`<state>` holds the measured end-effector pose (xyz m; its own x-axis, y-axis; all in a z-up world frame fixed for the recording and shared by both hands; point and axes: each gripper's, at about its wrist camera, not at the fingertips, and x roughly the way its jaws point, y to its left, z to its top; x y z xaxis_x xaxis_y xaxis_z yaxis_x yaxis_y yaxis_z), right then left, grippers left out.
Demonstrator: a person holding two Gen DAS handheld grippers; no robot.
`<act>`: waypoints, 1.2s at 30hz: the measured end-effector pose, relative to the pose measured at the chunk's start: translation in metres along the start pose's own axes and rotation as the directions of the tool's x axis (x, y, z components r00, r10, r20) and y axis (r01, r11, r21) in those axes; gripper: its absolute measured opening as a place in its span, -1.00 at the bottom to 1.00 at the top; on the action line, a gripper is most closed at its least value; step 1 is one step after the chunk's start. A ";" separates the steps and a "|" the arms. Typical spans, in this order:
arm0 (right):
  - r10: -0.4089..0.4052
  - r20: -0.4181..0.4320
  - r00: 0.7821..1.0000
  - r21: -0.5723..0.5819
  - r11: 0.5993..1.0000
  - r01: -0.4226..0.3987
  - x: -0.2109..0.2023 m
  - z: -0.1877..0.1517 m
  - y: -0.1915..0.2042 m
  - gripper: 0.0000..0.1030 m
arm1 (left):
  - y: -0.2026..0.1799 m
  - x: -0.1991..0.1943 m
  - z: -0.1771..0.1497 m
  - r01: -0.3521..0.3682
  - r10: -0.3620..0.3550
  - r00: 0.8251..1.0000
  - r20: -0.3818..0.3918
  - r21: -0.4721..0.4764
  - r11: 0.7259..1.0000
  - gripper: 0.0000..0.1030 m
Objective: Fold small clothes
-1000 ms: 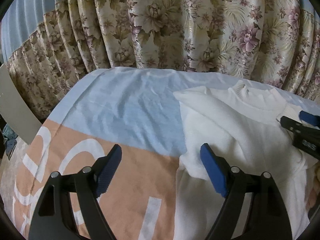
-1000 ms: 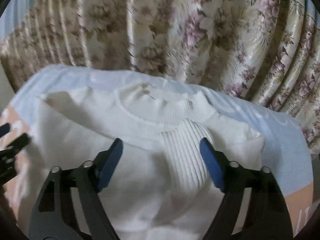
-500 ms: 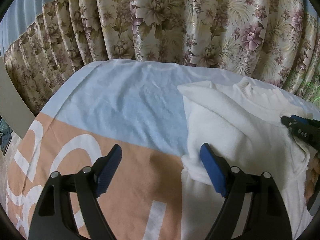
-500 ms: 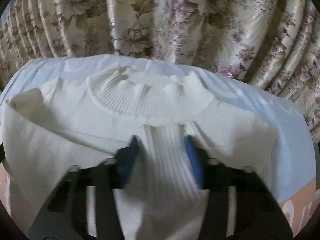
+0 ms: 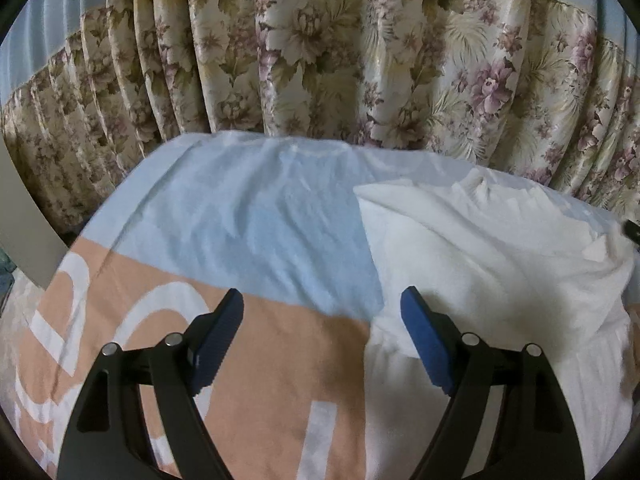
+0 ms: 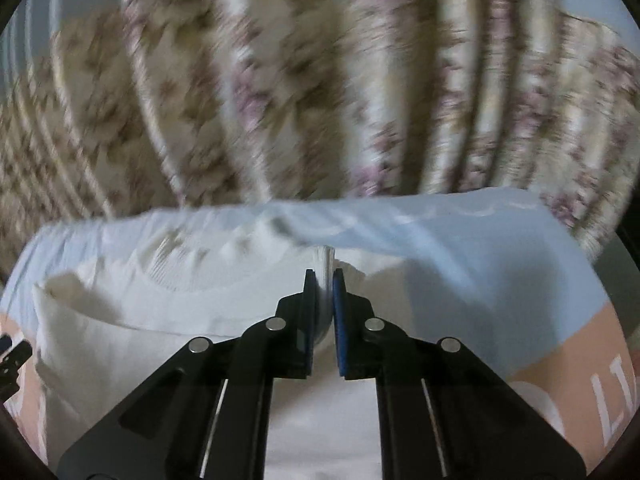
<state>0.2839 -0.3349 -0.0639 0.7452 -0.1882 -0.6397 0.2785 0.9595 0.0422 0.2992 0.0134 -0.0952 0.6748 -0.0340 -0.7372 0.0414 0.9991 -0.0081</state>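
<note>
A small white knit sweater lies on a blue and peach cloth, collar toward the curtain. In the right wrist view the sweater fills the lower left. My right gripper is shut on the ribbed cuff of its sleeve and holds it raised near the collar. My left gripper is open and empty, hovering over the cloth at the sweater's left edge, its right finger above the white fabric.
A floral curtain hangs close behind the surface. The cloth-covered surface drops off at its far and left edges. A pale board stands at the far left. The left gripper's tip shows at the right wrist view's left edge.
My right gripper has closed on the ribbed sleeve cuff and lifted it up and to the right. My left gripper has stayed open and shifted slightly.
</note>
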 end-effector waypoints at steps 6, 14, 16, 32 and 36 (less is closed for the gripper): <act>0.006 0.025 1.000 0.125 0.992 -0.009 -0.007 -0.007 -0.059 -0.83 | -0.012 0.002 0.021 0.013 -0.013 1.000 -0.011 -0.008 1.000 0.58; 0.144 -0.010 0.989 0.183 0.973 -0.140 0.013 -0.022 -0.072 -0.83 | -0.066 0.014 0.025 0.130 -0.126 0.990 -0.062 0.061 0.990 0.58; 0.165 -0.007 0.986 0.176 0.971 -0.161 0.012 -0.021 -0.068 -0.83 | -0.081 0.030 0.022 0.072 -0.062 0.994 -0.093 0.103 0.992 0.58; 0.047 -0.111 0.993 0.057 0.998 -0.041 0.011 -0.060 -0.066 -0.67 | -0.031 0.047 0.002 -0.222 0.220 0.970 -0.105 -0.006 0.975 0.81; 0.042 -0.130 0.991 0.085 0.996 -0.031 0.005 -0.068 -0.080 -0.67 | -0.031 0.041 0.002 -0.200 0.197 0.973 -0.116 -0.012 0.980 0.81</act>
<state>0.2242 -0.3980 -0.1221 0.6714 -0.1185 -0.7315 0.3057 0.9435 0.1277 0.3272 -0.0191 -0.1233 0.5793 0.1668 -0.7979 -0.1033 0.9860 0.1311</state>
